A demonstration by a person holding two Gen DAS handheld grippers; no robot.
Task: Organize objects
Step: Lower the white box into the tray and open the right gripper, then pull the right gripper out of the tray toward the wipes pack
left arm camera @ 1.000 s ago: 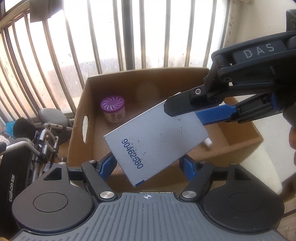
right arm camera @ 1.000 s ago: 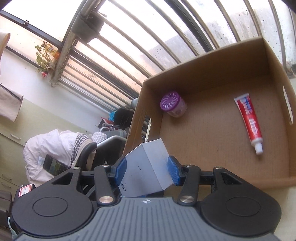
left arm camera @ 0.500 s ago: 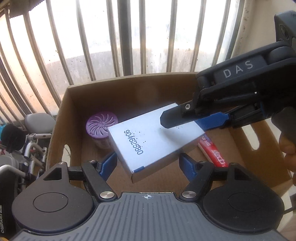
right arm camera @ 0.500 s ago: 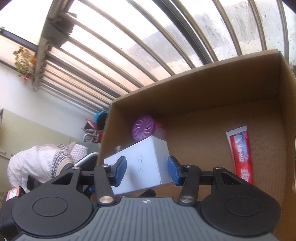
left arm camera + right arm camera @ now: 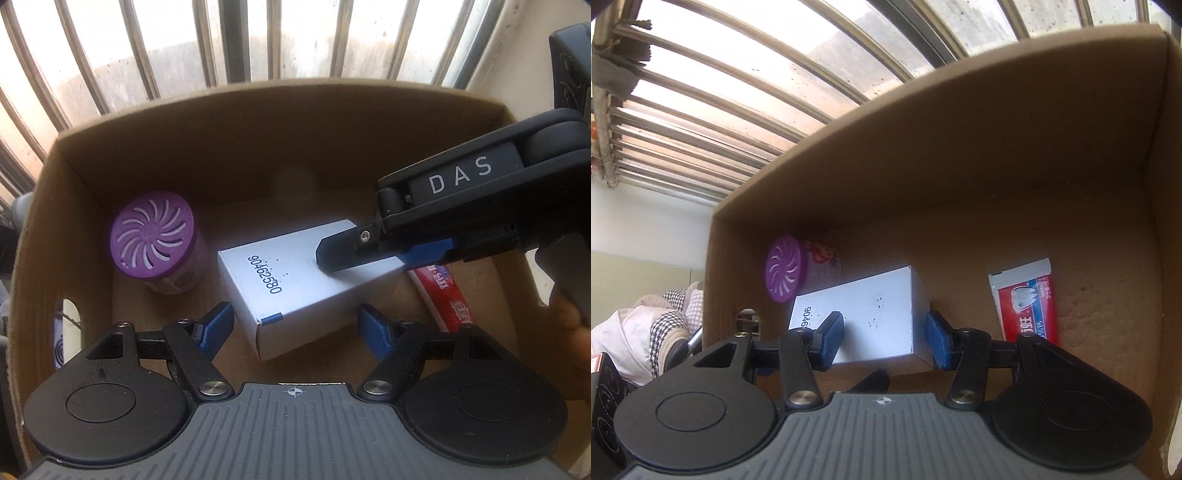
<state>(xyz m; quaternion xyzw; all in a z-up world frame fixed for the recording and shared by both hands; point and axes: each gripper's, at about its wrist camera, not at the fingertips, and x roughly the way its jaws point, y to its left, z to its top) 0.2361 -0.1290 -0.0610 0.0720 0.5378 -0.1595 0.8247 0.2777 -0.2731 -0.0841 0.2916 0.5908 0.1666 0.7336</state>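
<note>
A: We hold the white box [image 5: 291, 284] in the right gripper [image 5: 884, 338], its 2 blue pads pressed on the box's long sides. It sits low inside the cardboard carton [image 5: 258, 122], near the middle of the carton floor, though we cannot tell if its underside touches the floor.

B: And the left gripper [image 5: 295, 325]?

A: Its jaws stand partly apart with nothing pinched; the box's near corner only sits between the 2 blue fingers, clear of both.

B: What lies around the box?

A: The purple-lidded jar [image 5: 157, 245] stands upright just beside it toward the carton's left wall. The toothpaste tube [image 5: 1027, 302] lies flat toward the right wall, and from the left wrist view the right gripper's finger passes over its end.

B: So where could we slip?

A: 3 ways, we judge. If we let go while the box is tilted or off the floor, it may drop and tip onto an edge. If we drift left, the box could knock the jar over. If we set it down further right, a corner could land on the tube and leave the box rocking.

B: And the left gripper?

A: It is close enough to bump the box's near corner as we release.
</note>
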